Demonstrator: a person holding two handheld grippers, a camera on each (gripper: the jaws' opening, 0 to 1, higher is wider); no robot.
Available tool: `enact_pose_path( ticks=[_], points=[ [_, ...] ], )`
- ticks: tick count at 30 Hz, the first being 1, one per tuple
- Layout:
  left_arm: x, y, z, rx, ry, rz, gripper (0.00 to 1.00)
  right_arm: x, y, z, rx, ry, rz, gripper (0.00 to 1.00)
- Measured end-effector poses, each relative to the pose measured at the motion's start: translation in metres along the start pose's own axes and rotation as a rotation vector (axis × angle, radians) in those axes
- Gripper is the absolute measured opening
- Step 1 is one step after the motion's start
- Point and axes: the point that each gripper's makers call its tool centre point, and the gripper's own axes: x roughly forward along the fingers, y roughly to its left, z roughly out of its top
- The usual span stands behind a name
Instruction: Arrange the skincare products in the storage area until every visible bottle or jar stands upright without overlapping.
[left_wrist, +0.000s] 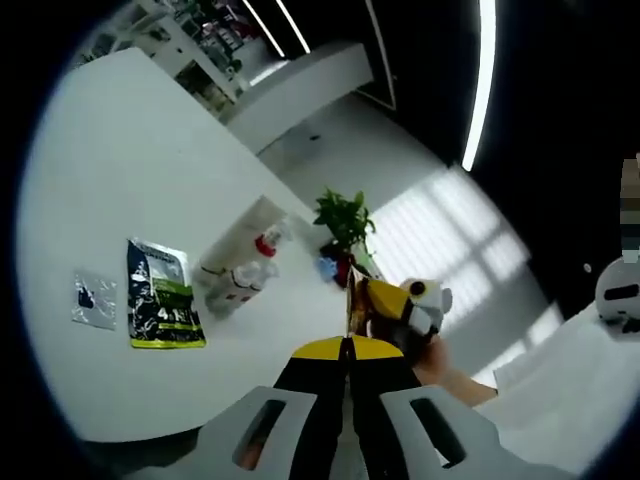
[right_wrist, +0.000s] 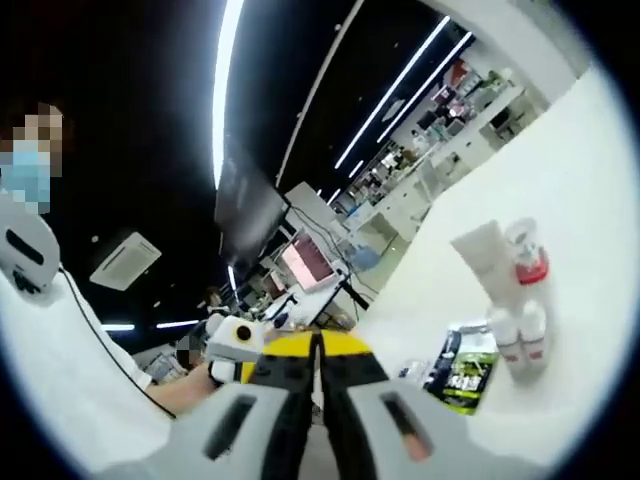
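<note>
In the left gripper view the left gripper (left_wrist: 349, 350) rises from the bottom edge with its two jaws pressed together, yellow at the tips and nothing between them. Just past its tips the right gripper (left_wrist: 352, 300) comes in from the right, held in a hand (left_wrist: 440, 362); its jaws also look closed. On the white table (left_wrist: 120, 180) the skincare products lie in a loose group: a white tube (left_wrist: 238, 238) on its side, with a clear bottle with a red cap (left_wrist: 243, 280) lying against its lower end. To their left a dark green pouch (left_wrist: 162, 294) lies flat, and further left a small clear packet (left_wrist: 94, 299), apart from the pouch. A potted plant (left_wrist: 343, 221) stands behind the bottles, near the table's far edge.

In the right gripper view the right gripper (right_wrist: 318, 355) has its jaws together and empty. The left gripper (right_wrist: 232, 352) shows just to its left, held by a hand (right_wrist: 185, 390). The white tube (right_wrist: 484, 256) and the red-capped bottle (right_wrist: 527, 262) lie touching side by side on the table (right_wrist: 580, 200), with the green pouch (right_wrist: 462, 366) just beside them
</note>
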Motion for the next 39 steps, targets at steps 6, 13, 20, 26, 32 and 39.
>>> enact_pose_path(
  ticks=[6,13,20,26,32,39],
  points=[
    [-0.01,0.017,0.005,-0.028,-0.03,0.051,0.0,0.021,-0.006,-0.01,-0.091,0.064,-0.065,0.01],
    [-0.02,0.041,0.01,-0.061,-0.059,0.119,0.0,0.041,-0.017,-0.023,-0.214,0.159,-0.133,0.01],
    [-0.029,0.063,0.015,-0.091,-0.093,0.17,0.0,0.064,-0.027,-0.035,-0.314,0.243,-0.176,0.01],
    [-0.039,0.086,0.02,-0.104,-0.101,0.232,0.0,0.084,-0.036,-0.049,-0.387,0.305,-0.216,0.01],
    [-0.046,0.113,0.029,-0.133,-0.119,0.288,0.0,0.108,-0.055,-0.062,-0.421,0.34,-0.265,0.01],
    [-0.05,0.146,0.043,-0.149,-0.128,0.348,0.0,0.138,-0.079,-0.072,-0.444,0.367,-0.298,0.01]
  ],
)
